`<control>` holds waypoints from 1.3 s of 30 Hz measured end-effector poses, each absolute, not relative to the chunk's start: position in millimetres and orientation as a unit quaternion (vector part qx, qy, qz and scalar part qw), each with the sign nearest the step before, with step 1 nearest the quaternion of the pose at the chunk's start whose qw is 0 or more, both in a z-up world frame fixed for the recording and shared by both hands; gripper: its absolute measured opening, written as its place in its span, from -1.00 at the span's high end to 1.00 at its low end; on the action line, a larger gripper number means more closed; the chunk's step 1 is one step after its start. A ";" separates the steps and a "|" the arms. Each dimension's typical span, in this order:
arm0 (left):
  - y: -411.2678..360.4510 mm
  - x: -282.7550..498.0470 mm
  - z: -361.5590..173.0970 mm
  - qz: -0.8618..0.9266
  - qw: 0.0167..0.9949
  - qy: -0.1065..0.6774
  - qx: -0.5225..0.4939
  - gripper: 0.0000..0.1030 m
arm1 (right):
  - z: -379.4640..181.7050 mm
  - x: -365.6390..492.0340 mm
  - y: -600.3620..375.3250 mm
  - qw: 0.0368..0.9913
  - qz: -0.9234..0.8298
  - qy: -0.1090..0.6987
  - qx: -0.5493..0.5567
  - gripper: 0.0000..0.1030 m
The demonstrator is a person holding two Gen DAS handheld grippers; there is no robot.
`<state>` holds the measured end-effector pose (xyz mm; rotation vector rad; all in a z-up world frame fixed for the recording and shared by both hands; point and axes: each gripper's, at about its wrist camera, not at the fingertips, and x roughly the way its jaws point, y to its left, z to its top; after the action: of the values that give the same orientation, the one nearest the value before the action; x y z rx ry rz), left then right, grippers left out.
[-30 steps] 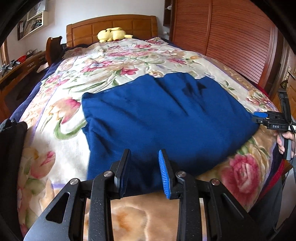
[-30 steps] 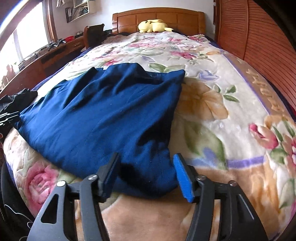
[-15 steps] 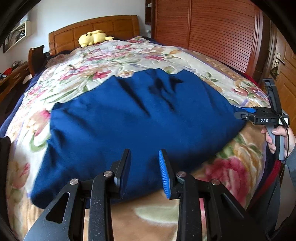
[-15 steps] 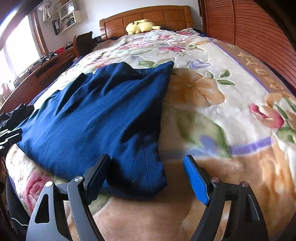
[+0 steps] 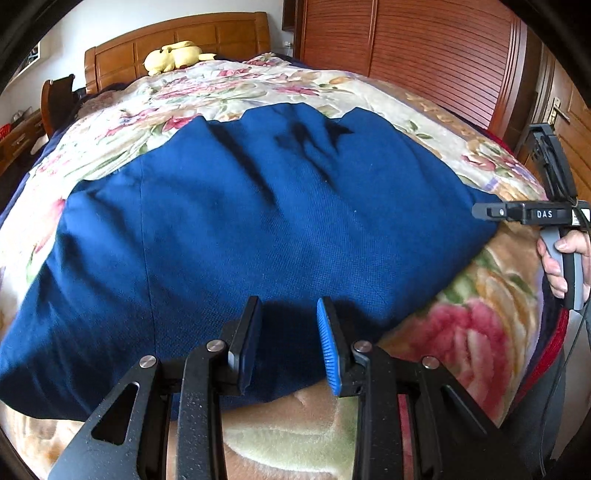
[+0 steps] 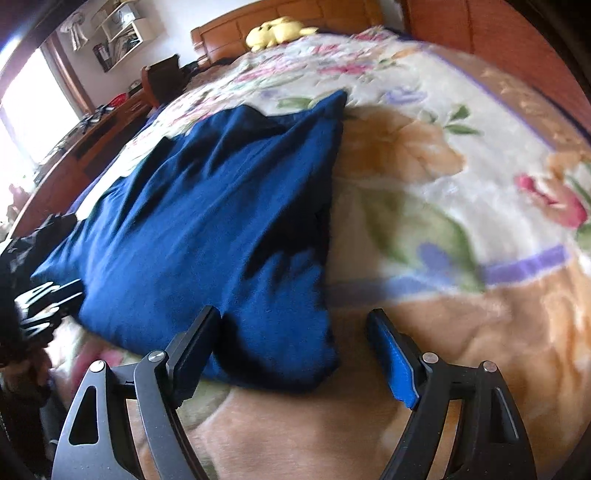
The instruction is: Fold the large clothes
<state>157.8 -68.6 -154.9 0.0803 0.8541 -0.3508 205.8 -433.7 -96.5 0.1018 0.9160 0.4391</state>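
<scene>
A bed (image 5: 332, 85) fills both views, covered by one floral blanket (image 6: 461, 184) in cream, pink, green and peach. At the far end stands one wooden headboard (image 5: 207, 33) with one yellow plush toy (image 5: 173, 55) lying in front of it. A slatted wooden wardrobe (image 5: 424, 55) runs along one side of the bed; a wooden desk (image 6: 92, 136) with one chair (image 6: 162, 77) stands along the other side.

One large dark blue garment (image 5: 258, 221) lies spread on the blanket at the near end of the bed. It looks partly folded already, lying as a broad flat panel with soft creases, its near edge close to the foot of the bed.

There are two tools, one in each of the person's hands. The left tool (image 5: 290, 339) hovers over the garment's near edge with its jaws a little apart; cloth shows in the gap, but the pads do not appear to press on it. The right tool (image 6: 295, 350) sits at the garment's near corner with its jaws spread wide, the corner lying between them and not yet pinched. One hand (image 5: 561, 258) shows, wrapped around the right tool's handle.

The step in hand seems to be taking hold of the near edge for another fold. The next move likely calls for both tools to lower and close on the cloth, each catching every layer, then lift together and carry the edge toward the headboard, keeping it straight.
</scene>
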 end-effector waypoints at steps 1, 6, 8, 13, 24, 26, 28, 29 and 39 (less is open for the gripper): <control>-67.8 157.0 -155.0 -0.170 0.895 0.412 0.036 0.39 | -98.1 207.2 -430.1 0.866 0.221 0.446 0.050 -0.51; -63.9 154.7 -153.1 -0.176 0.894 0.412 0.026 0.39 | -96.9 209.7 -422.8 0.860 0.234 0.450 0.055 -0.04; -61.8 153.7 -152.5 -0.179 0.894 0.411 0.023 0.39 | -94.7 208.5 -424.2 0.863 0.236 0.442 0.057 0.15; -44.6 143.7 -144.2 -0.178 0.897 0.404 0.011 0.39 | -62.3 193.7 -420.6 0.890 0.236 0.386 0.048 0.43; 54.2 83.5 -99.2 -0.119 0.926 0.357 -0.013 0.39 | 42.5 178.6 -287.6 0.906 0.308 0.279 -0.079 0.86; 74.7 74.4 -96.9 -0.101 0.930 0.353 -0.018 0.39 | 51.7 175.9 -246.3 0.896 0.335 0.270 -0.108 0.88; 94.3 65.5 -96.4 -0.081 0.933 0.351 -0.024 0.39 | 54.0 168.0 -196.9 0.882 0.363 0.258 -0.151 0.90; 103.4 59.9 -97.6 -0.071 0.934 0.350 -0.027 0.39 | 53.3 165.5 -176.6 0.875 0.379 0.257 -0.160 0.90; 162.6 29.5 -115.4 -0.013 0.932 0.356 -0.061 0.39 | 17.7 161.6 5.5 0.789 0.480 0.333 -0.192 0.75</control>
<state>29.5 162.6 -115.4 -0.1256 0.7293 -0.0269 161.6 5.5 17.7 -0.4137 0.7179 1.0328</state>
